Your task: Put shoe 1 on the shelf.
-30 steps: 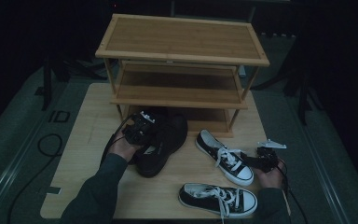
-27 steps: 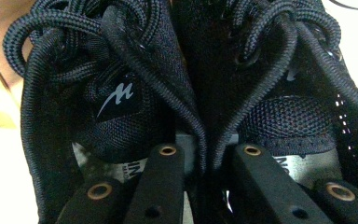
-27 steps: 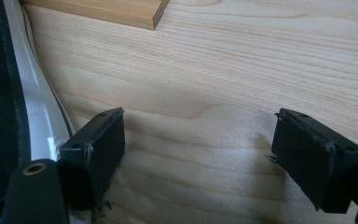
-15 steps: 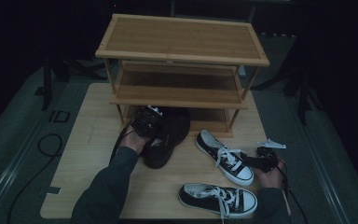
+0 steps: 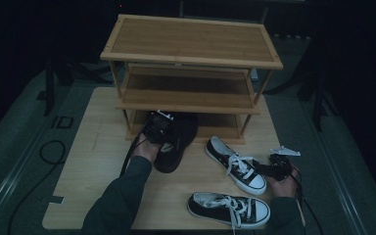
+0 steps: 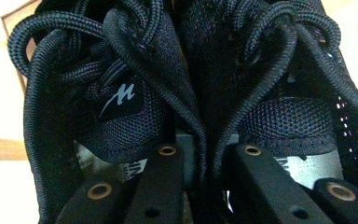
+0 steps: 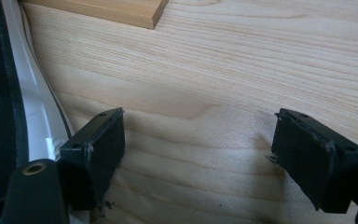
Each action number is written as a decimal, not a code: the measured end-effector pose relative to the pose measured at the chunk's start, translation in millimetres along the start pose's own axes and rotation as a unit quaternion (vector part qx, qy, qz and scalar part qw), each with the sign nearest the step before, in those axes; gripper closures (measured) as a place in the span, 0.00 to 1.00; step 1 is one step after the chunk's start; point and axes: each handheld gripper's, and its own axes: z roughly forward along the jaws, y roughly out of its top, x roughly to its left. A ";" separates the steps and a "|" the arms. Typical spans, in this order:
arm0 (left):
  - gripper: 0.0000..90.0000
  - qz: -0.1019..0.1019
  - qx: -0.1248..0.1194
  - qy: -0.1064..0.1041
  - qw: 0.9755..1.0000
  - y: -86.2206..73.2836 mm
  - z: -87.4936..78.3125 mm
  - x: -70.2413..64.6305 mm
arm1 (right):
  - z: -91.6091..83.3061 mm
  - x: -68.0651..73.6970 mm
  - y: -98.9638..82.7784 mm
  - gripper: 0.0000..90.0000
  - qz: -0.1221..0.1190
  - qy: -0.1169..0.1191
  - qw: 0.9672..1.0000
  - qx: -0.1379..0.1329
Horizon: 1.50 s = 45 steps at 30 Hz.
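Both black shoes (image 5: 176, 142) (gripper-clamped) nearer rack (image 5: 191, 103) now

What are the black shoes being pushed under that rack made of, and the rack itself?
The black shoes look like knitted mesh fabric, matt, with a fine woven grain and thick braided laces. The rack looks like bamboo or light wood, smooth and lightly finished: honey-coloured slats with straight grain. Which wood it is, the look leaves open.
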 end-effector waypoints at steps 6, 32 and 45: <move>0.94 -0.008 -0.006 -0.002 1.000 -0.8 0.6 -0.3 | 0.0 0.0 0.0 0.19 0.000 0.000 1.000 0.000; 0.66 0.033 -0.058 -0.054 0.996 -20.7 -41.6 14.4 | 0.0 0.0 0.0 0.19 0.000 0.000 1.000 0.000; 0.77 0.068 -0.094 -0.098 0.988 -40.9 -78.5 15.3 | 0.0 0.2 0.0 0.19 0.001 0.000 1.000 0.000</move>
